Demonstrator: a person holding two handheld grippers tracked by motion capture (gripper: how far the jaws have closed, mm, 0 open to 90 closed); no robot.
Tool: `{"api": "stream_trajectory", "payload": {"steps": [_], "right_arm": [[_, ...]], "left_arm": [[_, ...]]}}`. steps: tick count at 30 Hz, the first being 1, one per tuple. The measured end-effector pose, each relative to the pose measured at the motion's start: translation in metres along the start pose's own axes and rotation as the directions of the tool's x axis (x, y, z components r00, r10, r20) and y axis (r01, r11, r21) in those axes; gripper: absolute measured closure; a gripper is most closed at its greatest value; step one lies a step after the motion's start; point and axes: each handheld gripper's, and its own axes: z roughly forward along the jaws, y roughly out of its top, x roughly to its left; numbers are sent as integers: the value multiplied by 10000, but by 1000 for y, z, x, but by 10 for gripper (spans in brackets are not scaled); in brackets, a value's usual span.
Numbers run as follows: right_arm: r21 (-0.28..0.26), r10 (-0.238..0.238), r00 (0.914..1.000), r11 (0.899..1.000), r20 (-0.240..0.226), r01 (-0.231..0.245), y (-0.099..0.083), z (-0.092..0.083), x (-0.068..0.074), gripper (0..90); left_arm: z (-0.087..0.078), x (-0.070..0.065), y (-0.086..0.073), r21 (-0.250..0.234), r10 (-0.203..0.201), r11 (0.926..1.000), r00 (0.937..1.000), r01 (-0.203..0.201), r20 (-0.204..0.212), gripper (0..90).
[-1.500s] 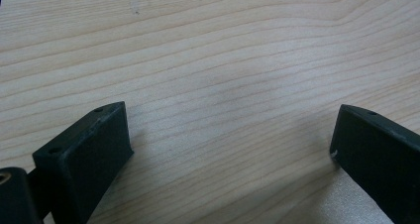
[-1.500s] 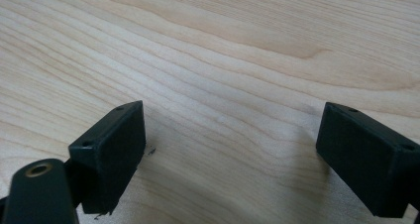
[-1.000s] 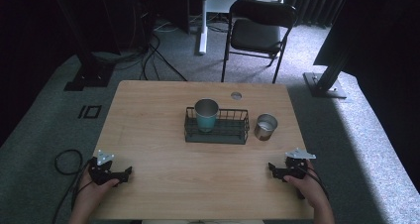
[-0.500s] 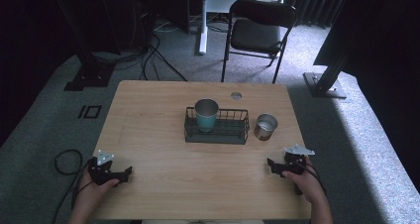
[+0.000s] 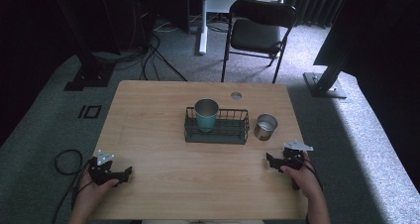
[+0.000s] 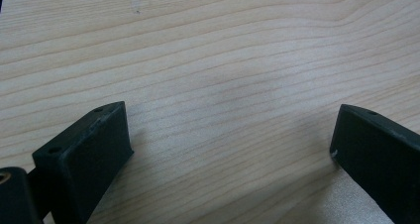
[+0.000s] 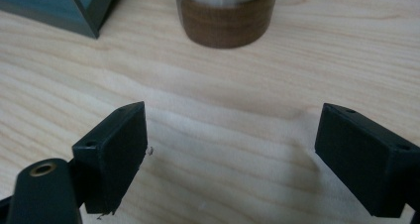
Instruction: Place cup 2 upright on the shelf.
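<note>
While cut off at the top, steel cup (image 7: 225, 16): far of right hand-held gripper (image 7: 230, 159), jaws wide.
Left hand-held gripper (image 6: 228, 159): wide over bare surface (image 6: 223, 60).
Basket (image 7: 59, 6): corner only.

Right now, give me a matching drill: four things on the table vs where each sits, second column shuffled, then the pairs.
Things
1. teal cup
2. steel cup
3. left gripper
4. right gripper

Places
A. near right part of the table, jaws open, pointing at the steel cup
B. upright inside the wire basket
C. near left corner, jaws open over bare wood
D. on the wood just right of the basket

Pairs: 1-B, 2-D, 3-C, 4-A
</note>
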Motion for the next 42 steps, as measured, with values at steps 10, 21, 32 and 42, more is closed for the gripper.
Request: {"api": "stream_trajectory", "payload": {"steps": [10, 21, 32, 42], "right_arm": [[-343, -149, 9998, 9993, 166, 155, 14, 3, 1, 125], [-900, -114, 9999, 9959, 67, 119, 31, 8, 1, 125], [-1483, 0, 9998, 9889, 174, 26, 44, 11, 0, 125], [-1798, 62, 10000, 9837, 2, -61, 53, 18, 1, 119]], "left_arm": [[0, 0, 0, 1, -1, 10000, 10000, 1, -1, 28], [0, 0, 0, -4, -1, 10000, 10000, 1, 0, 28], [0, 0, 0, -1, -1, 10000, 10000, 1, 1, 28], [0, 0, 0, 2, -2, 10000, 10000, 2, 0, 28]]}}
